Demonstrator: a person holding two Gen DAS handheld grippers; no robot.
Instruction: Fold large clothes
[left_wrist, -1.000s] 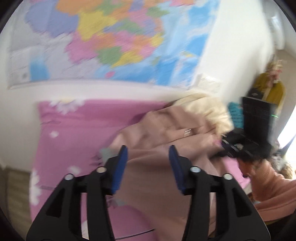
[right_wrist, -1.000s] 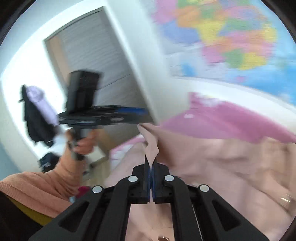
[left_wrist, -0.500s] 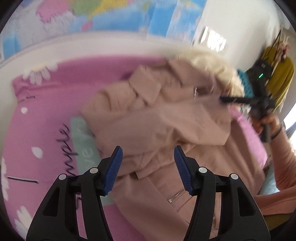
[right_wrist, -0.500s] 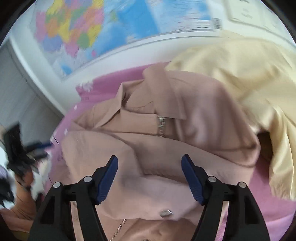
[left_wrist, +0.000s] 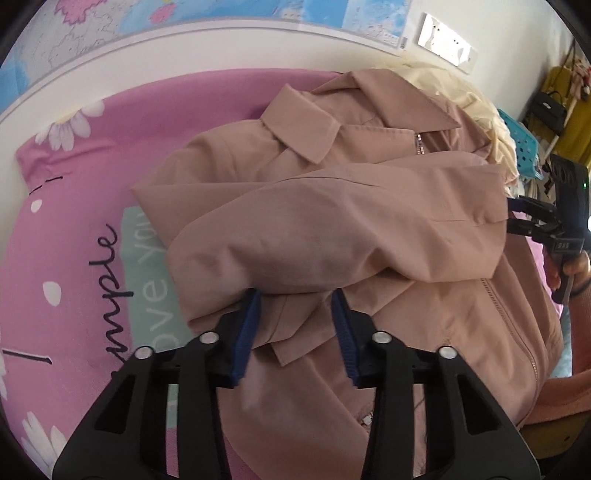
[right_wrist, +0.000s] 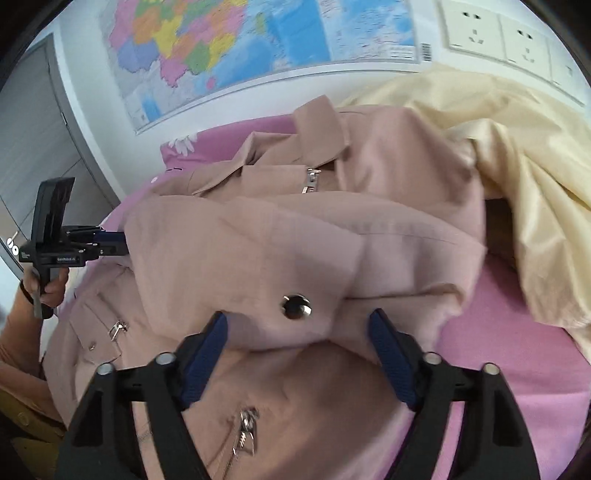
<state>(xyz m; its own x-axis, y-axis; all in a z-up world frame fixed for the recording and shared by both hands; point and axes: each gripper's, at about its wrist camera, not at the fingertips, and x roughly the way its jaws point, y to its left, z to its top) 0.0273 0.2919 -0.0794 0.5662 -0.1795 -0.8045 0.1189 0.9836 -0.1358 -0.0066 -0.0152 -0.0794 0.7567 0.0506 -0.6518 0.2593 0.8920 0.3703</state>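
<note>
One sleeve (left_wrist: 351, 229) folded across jacket (right_wrist: 388, 166) chest; body fold left. Left claw (left_wrist: 295, 332) closing, right claw (right_wrist: 297, 354) closing, both gripping nothing yet.

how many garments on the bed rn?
2. A dusty-pink jacket lies across the middle of the pink bedsheet, one sleeve folded over its front. A cream garment is bunched beside it toward the wall sockets. More could be hidden underneath.
</note>
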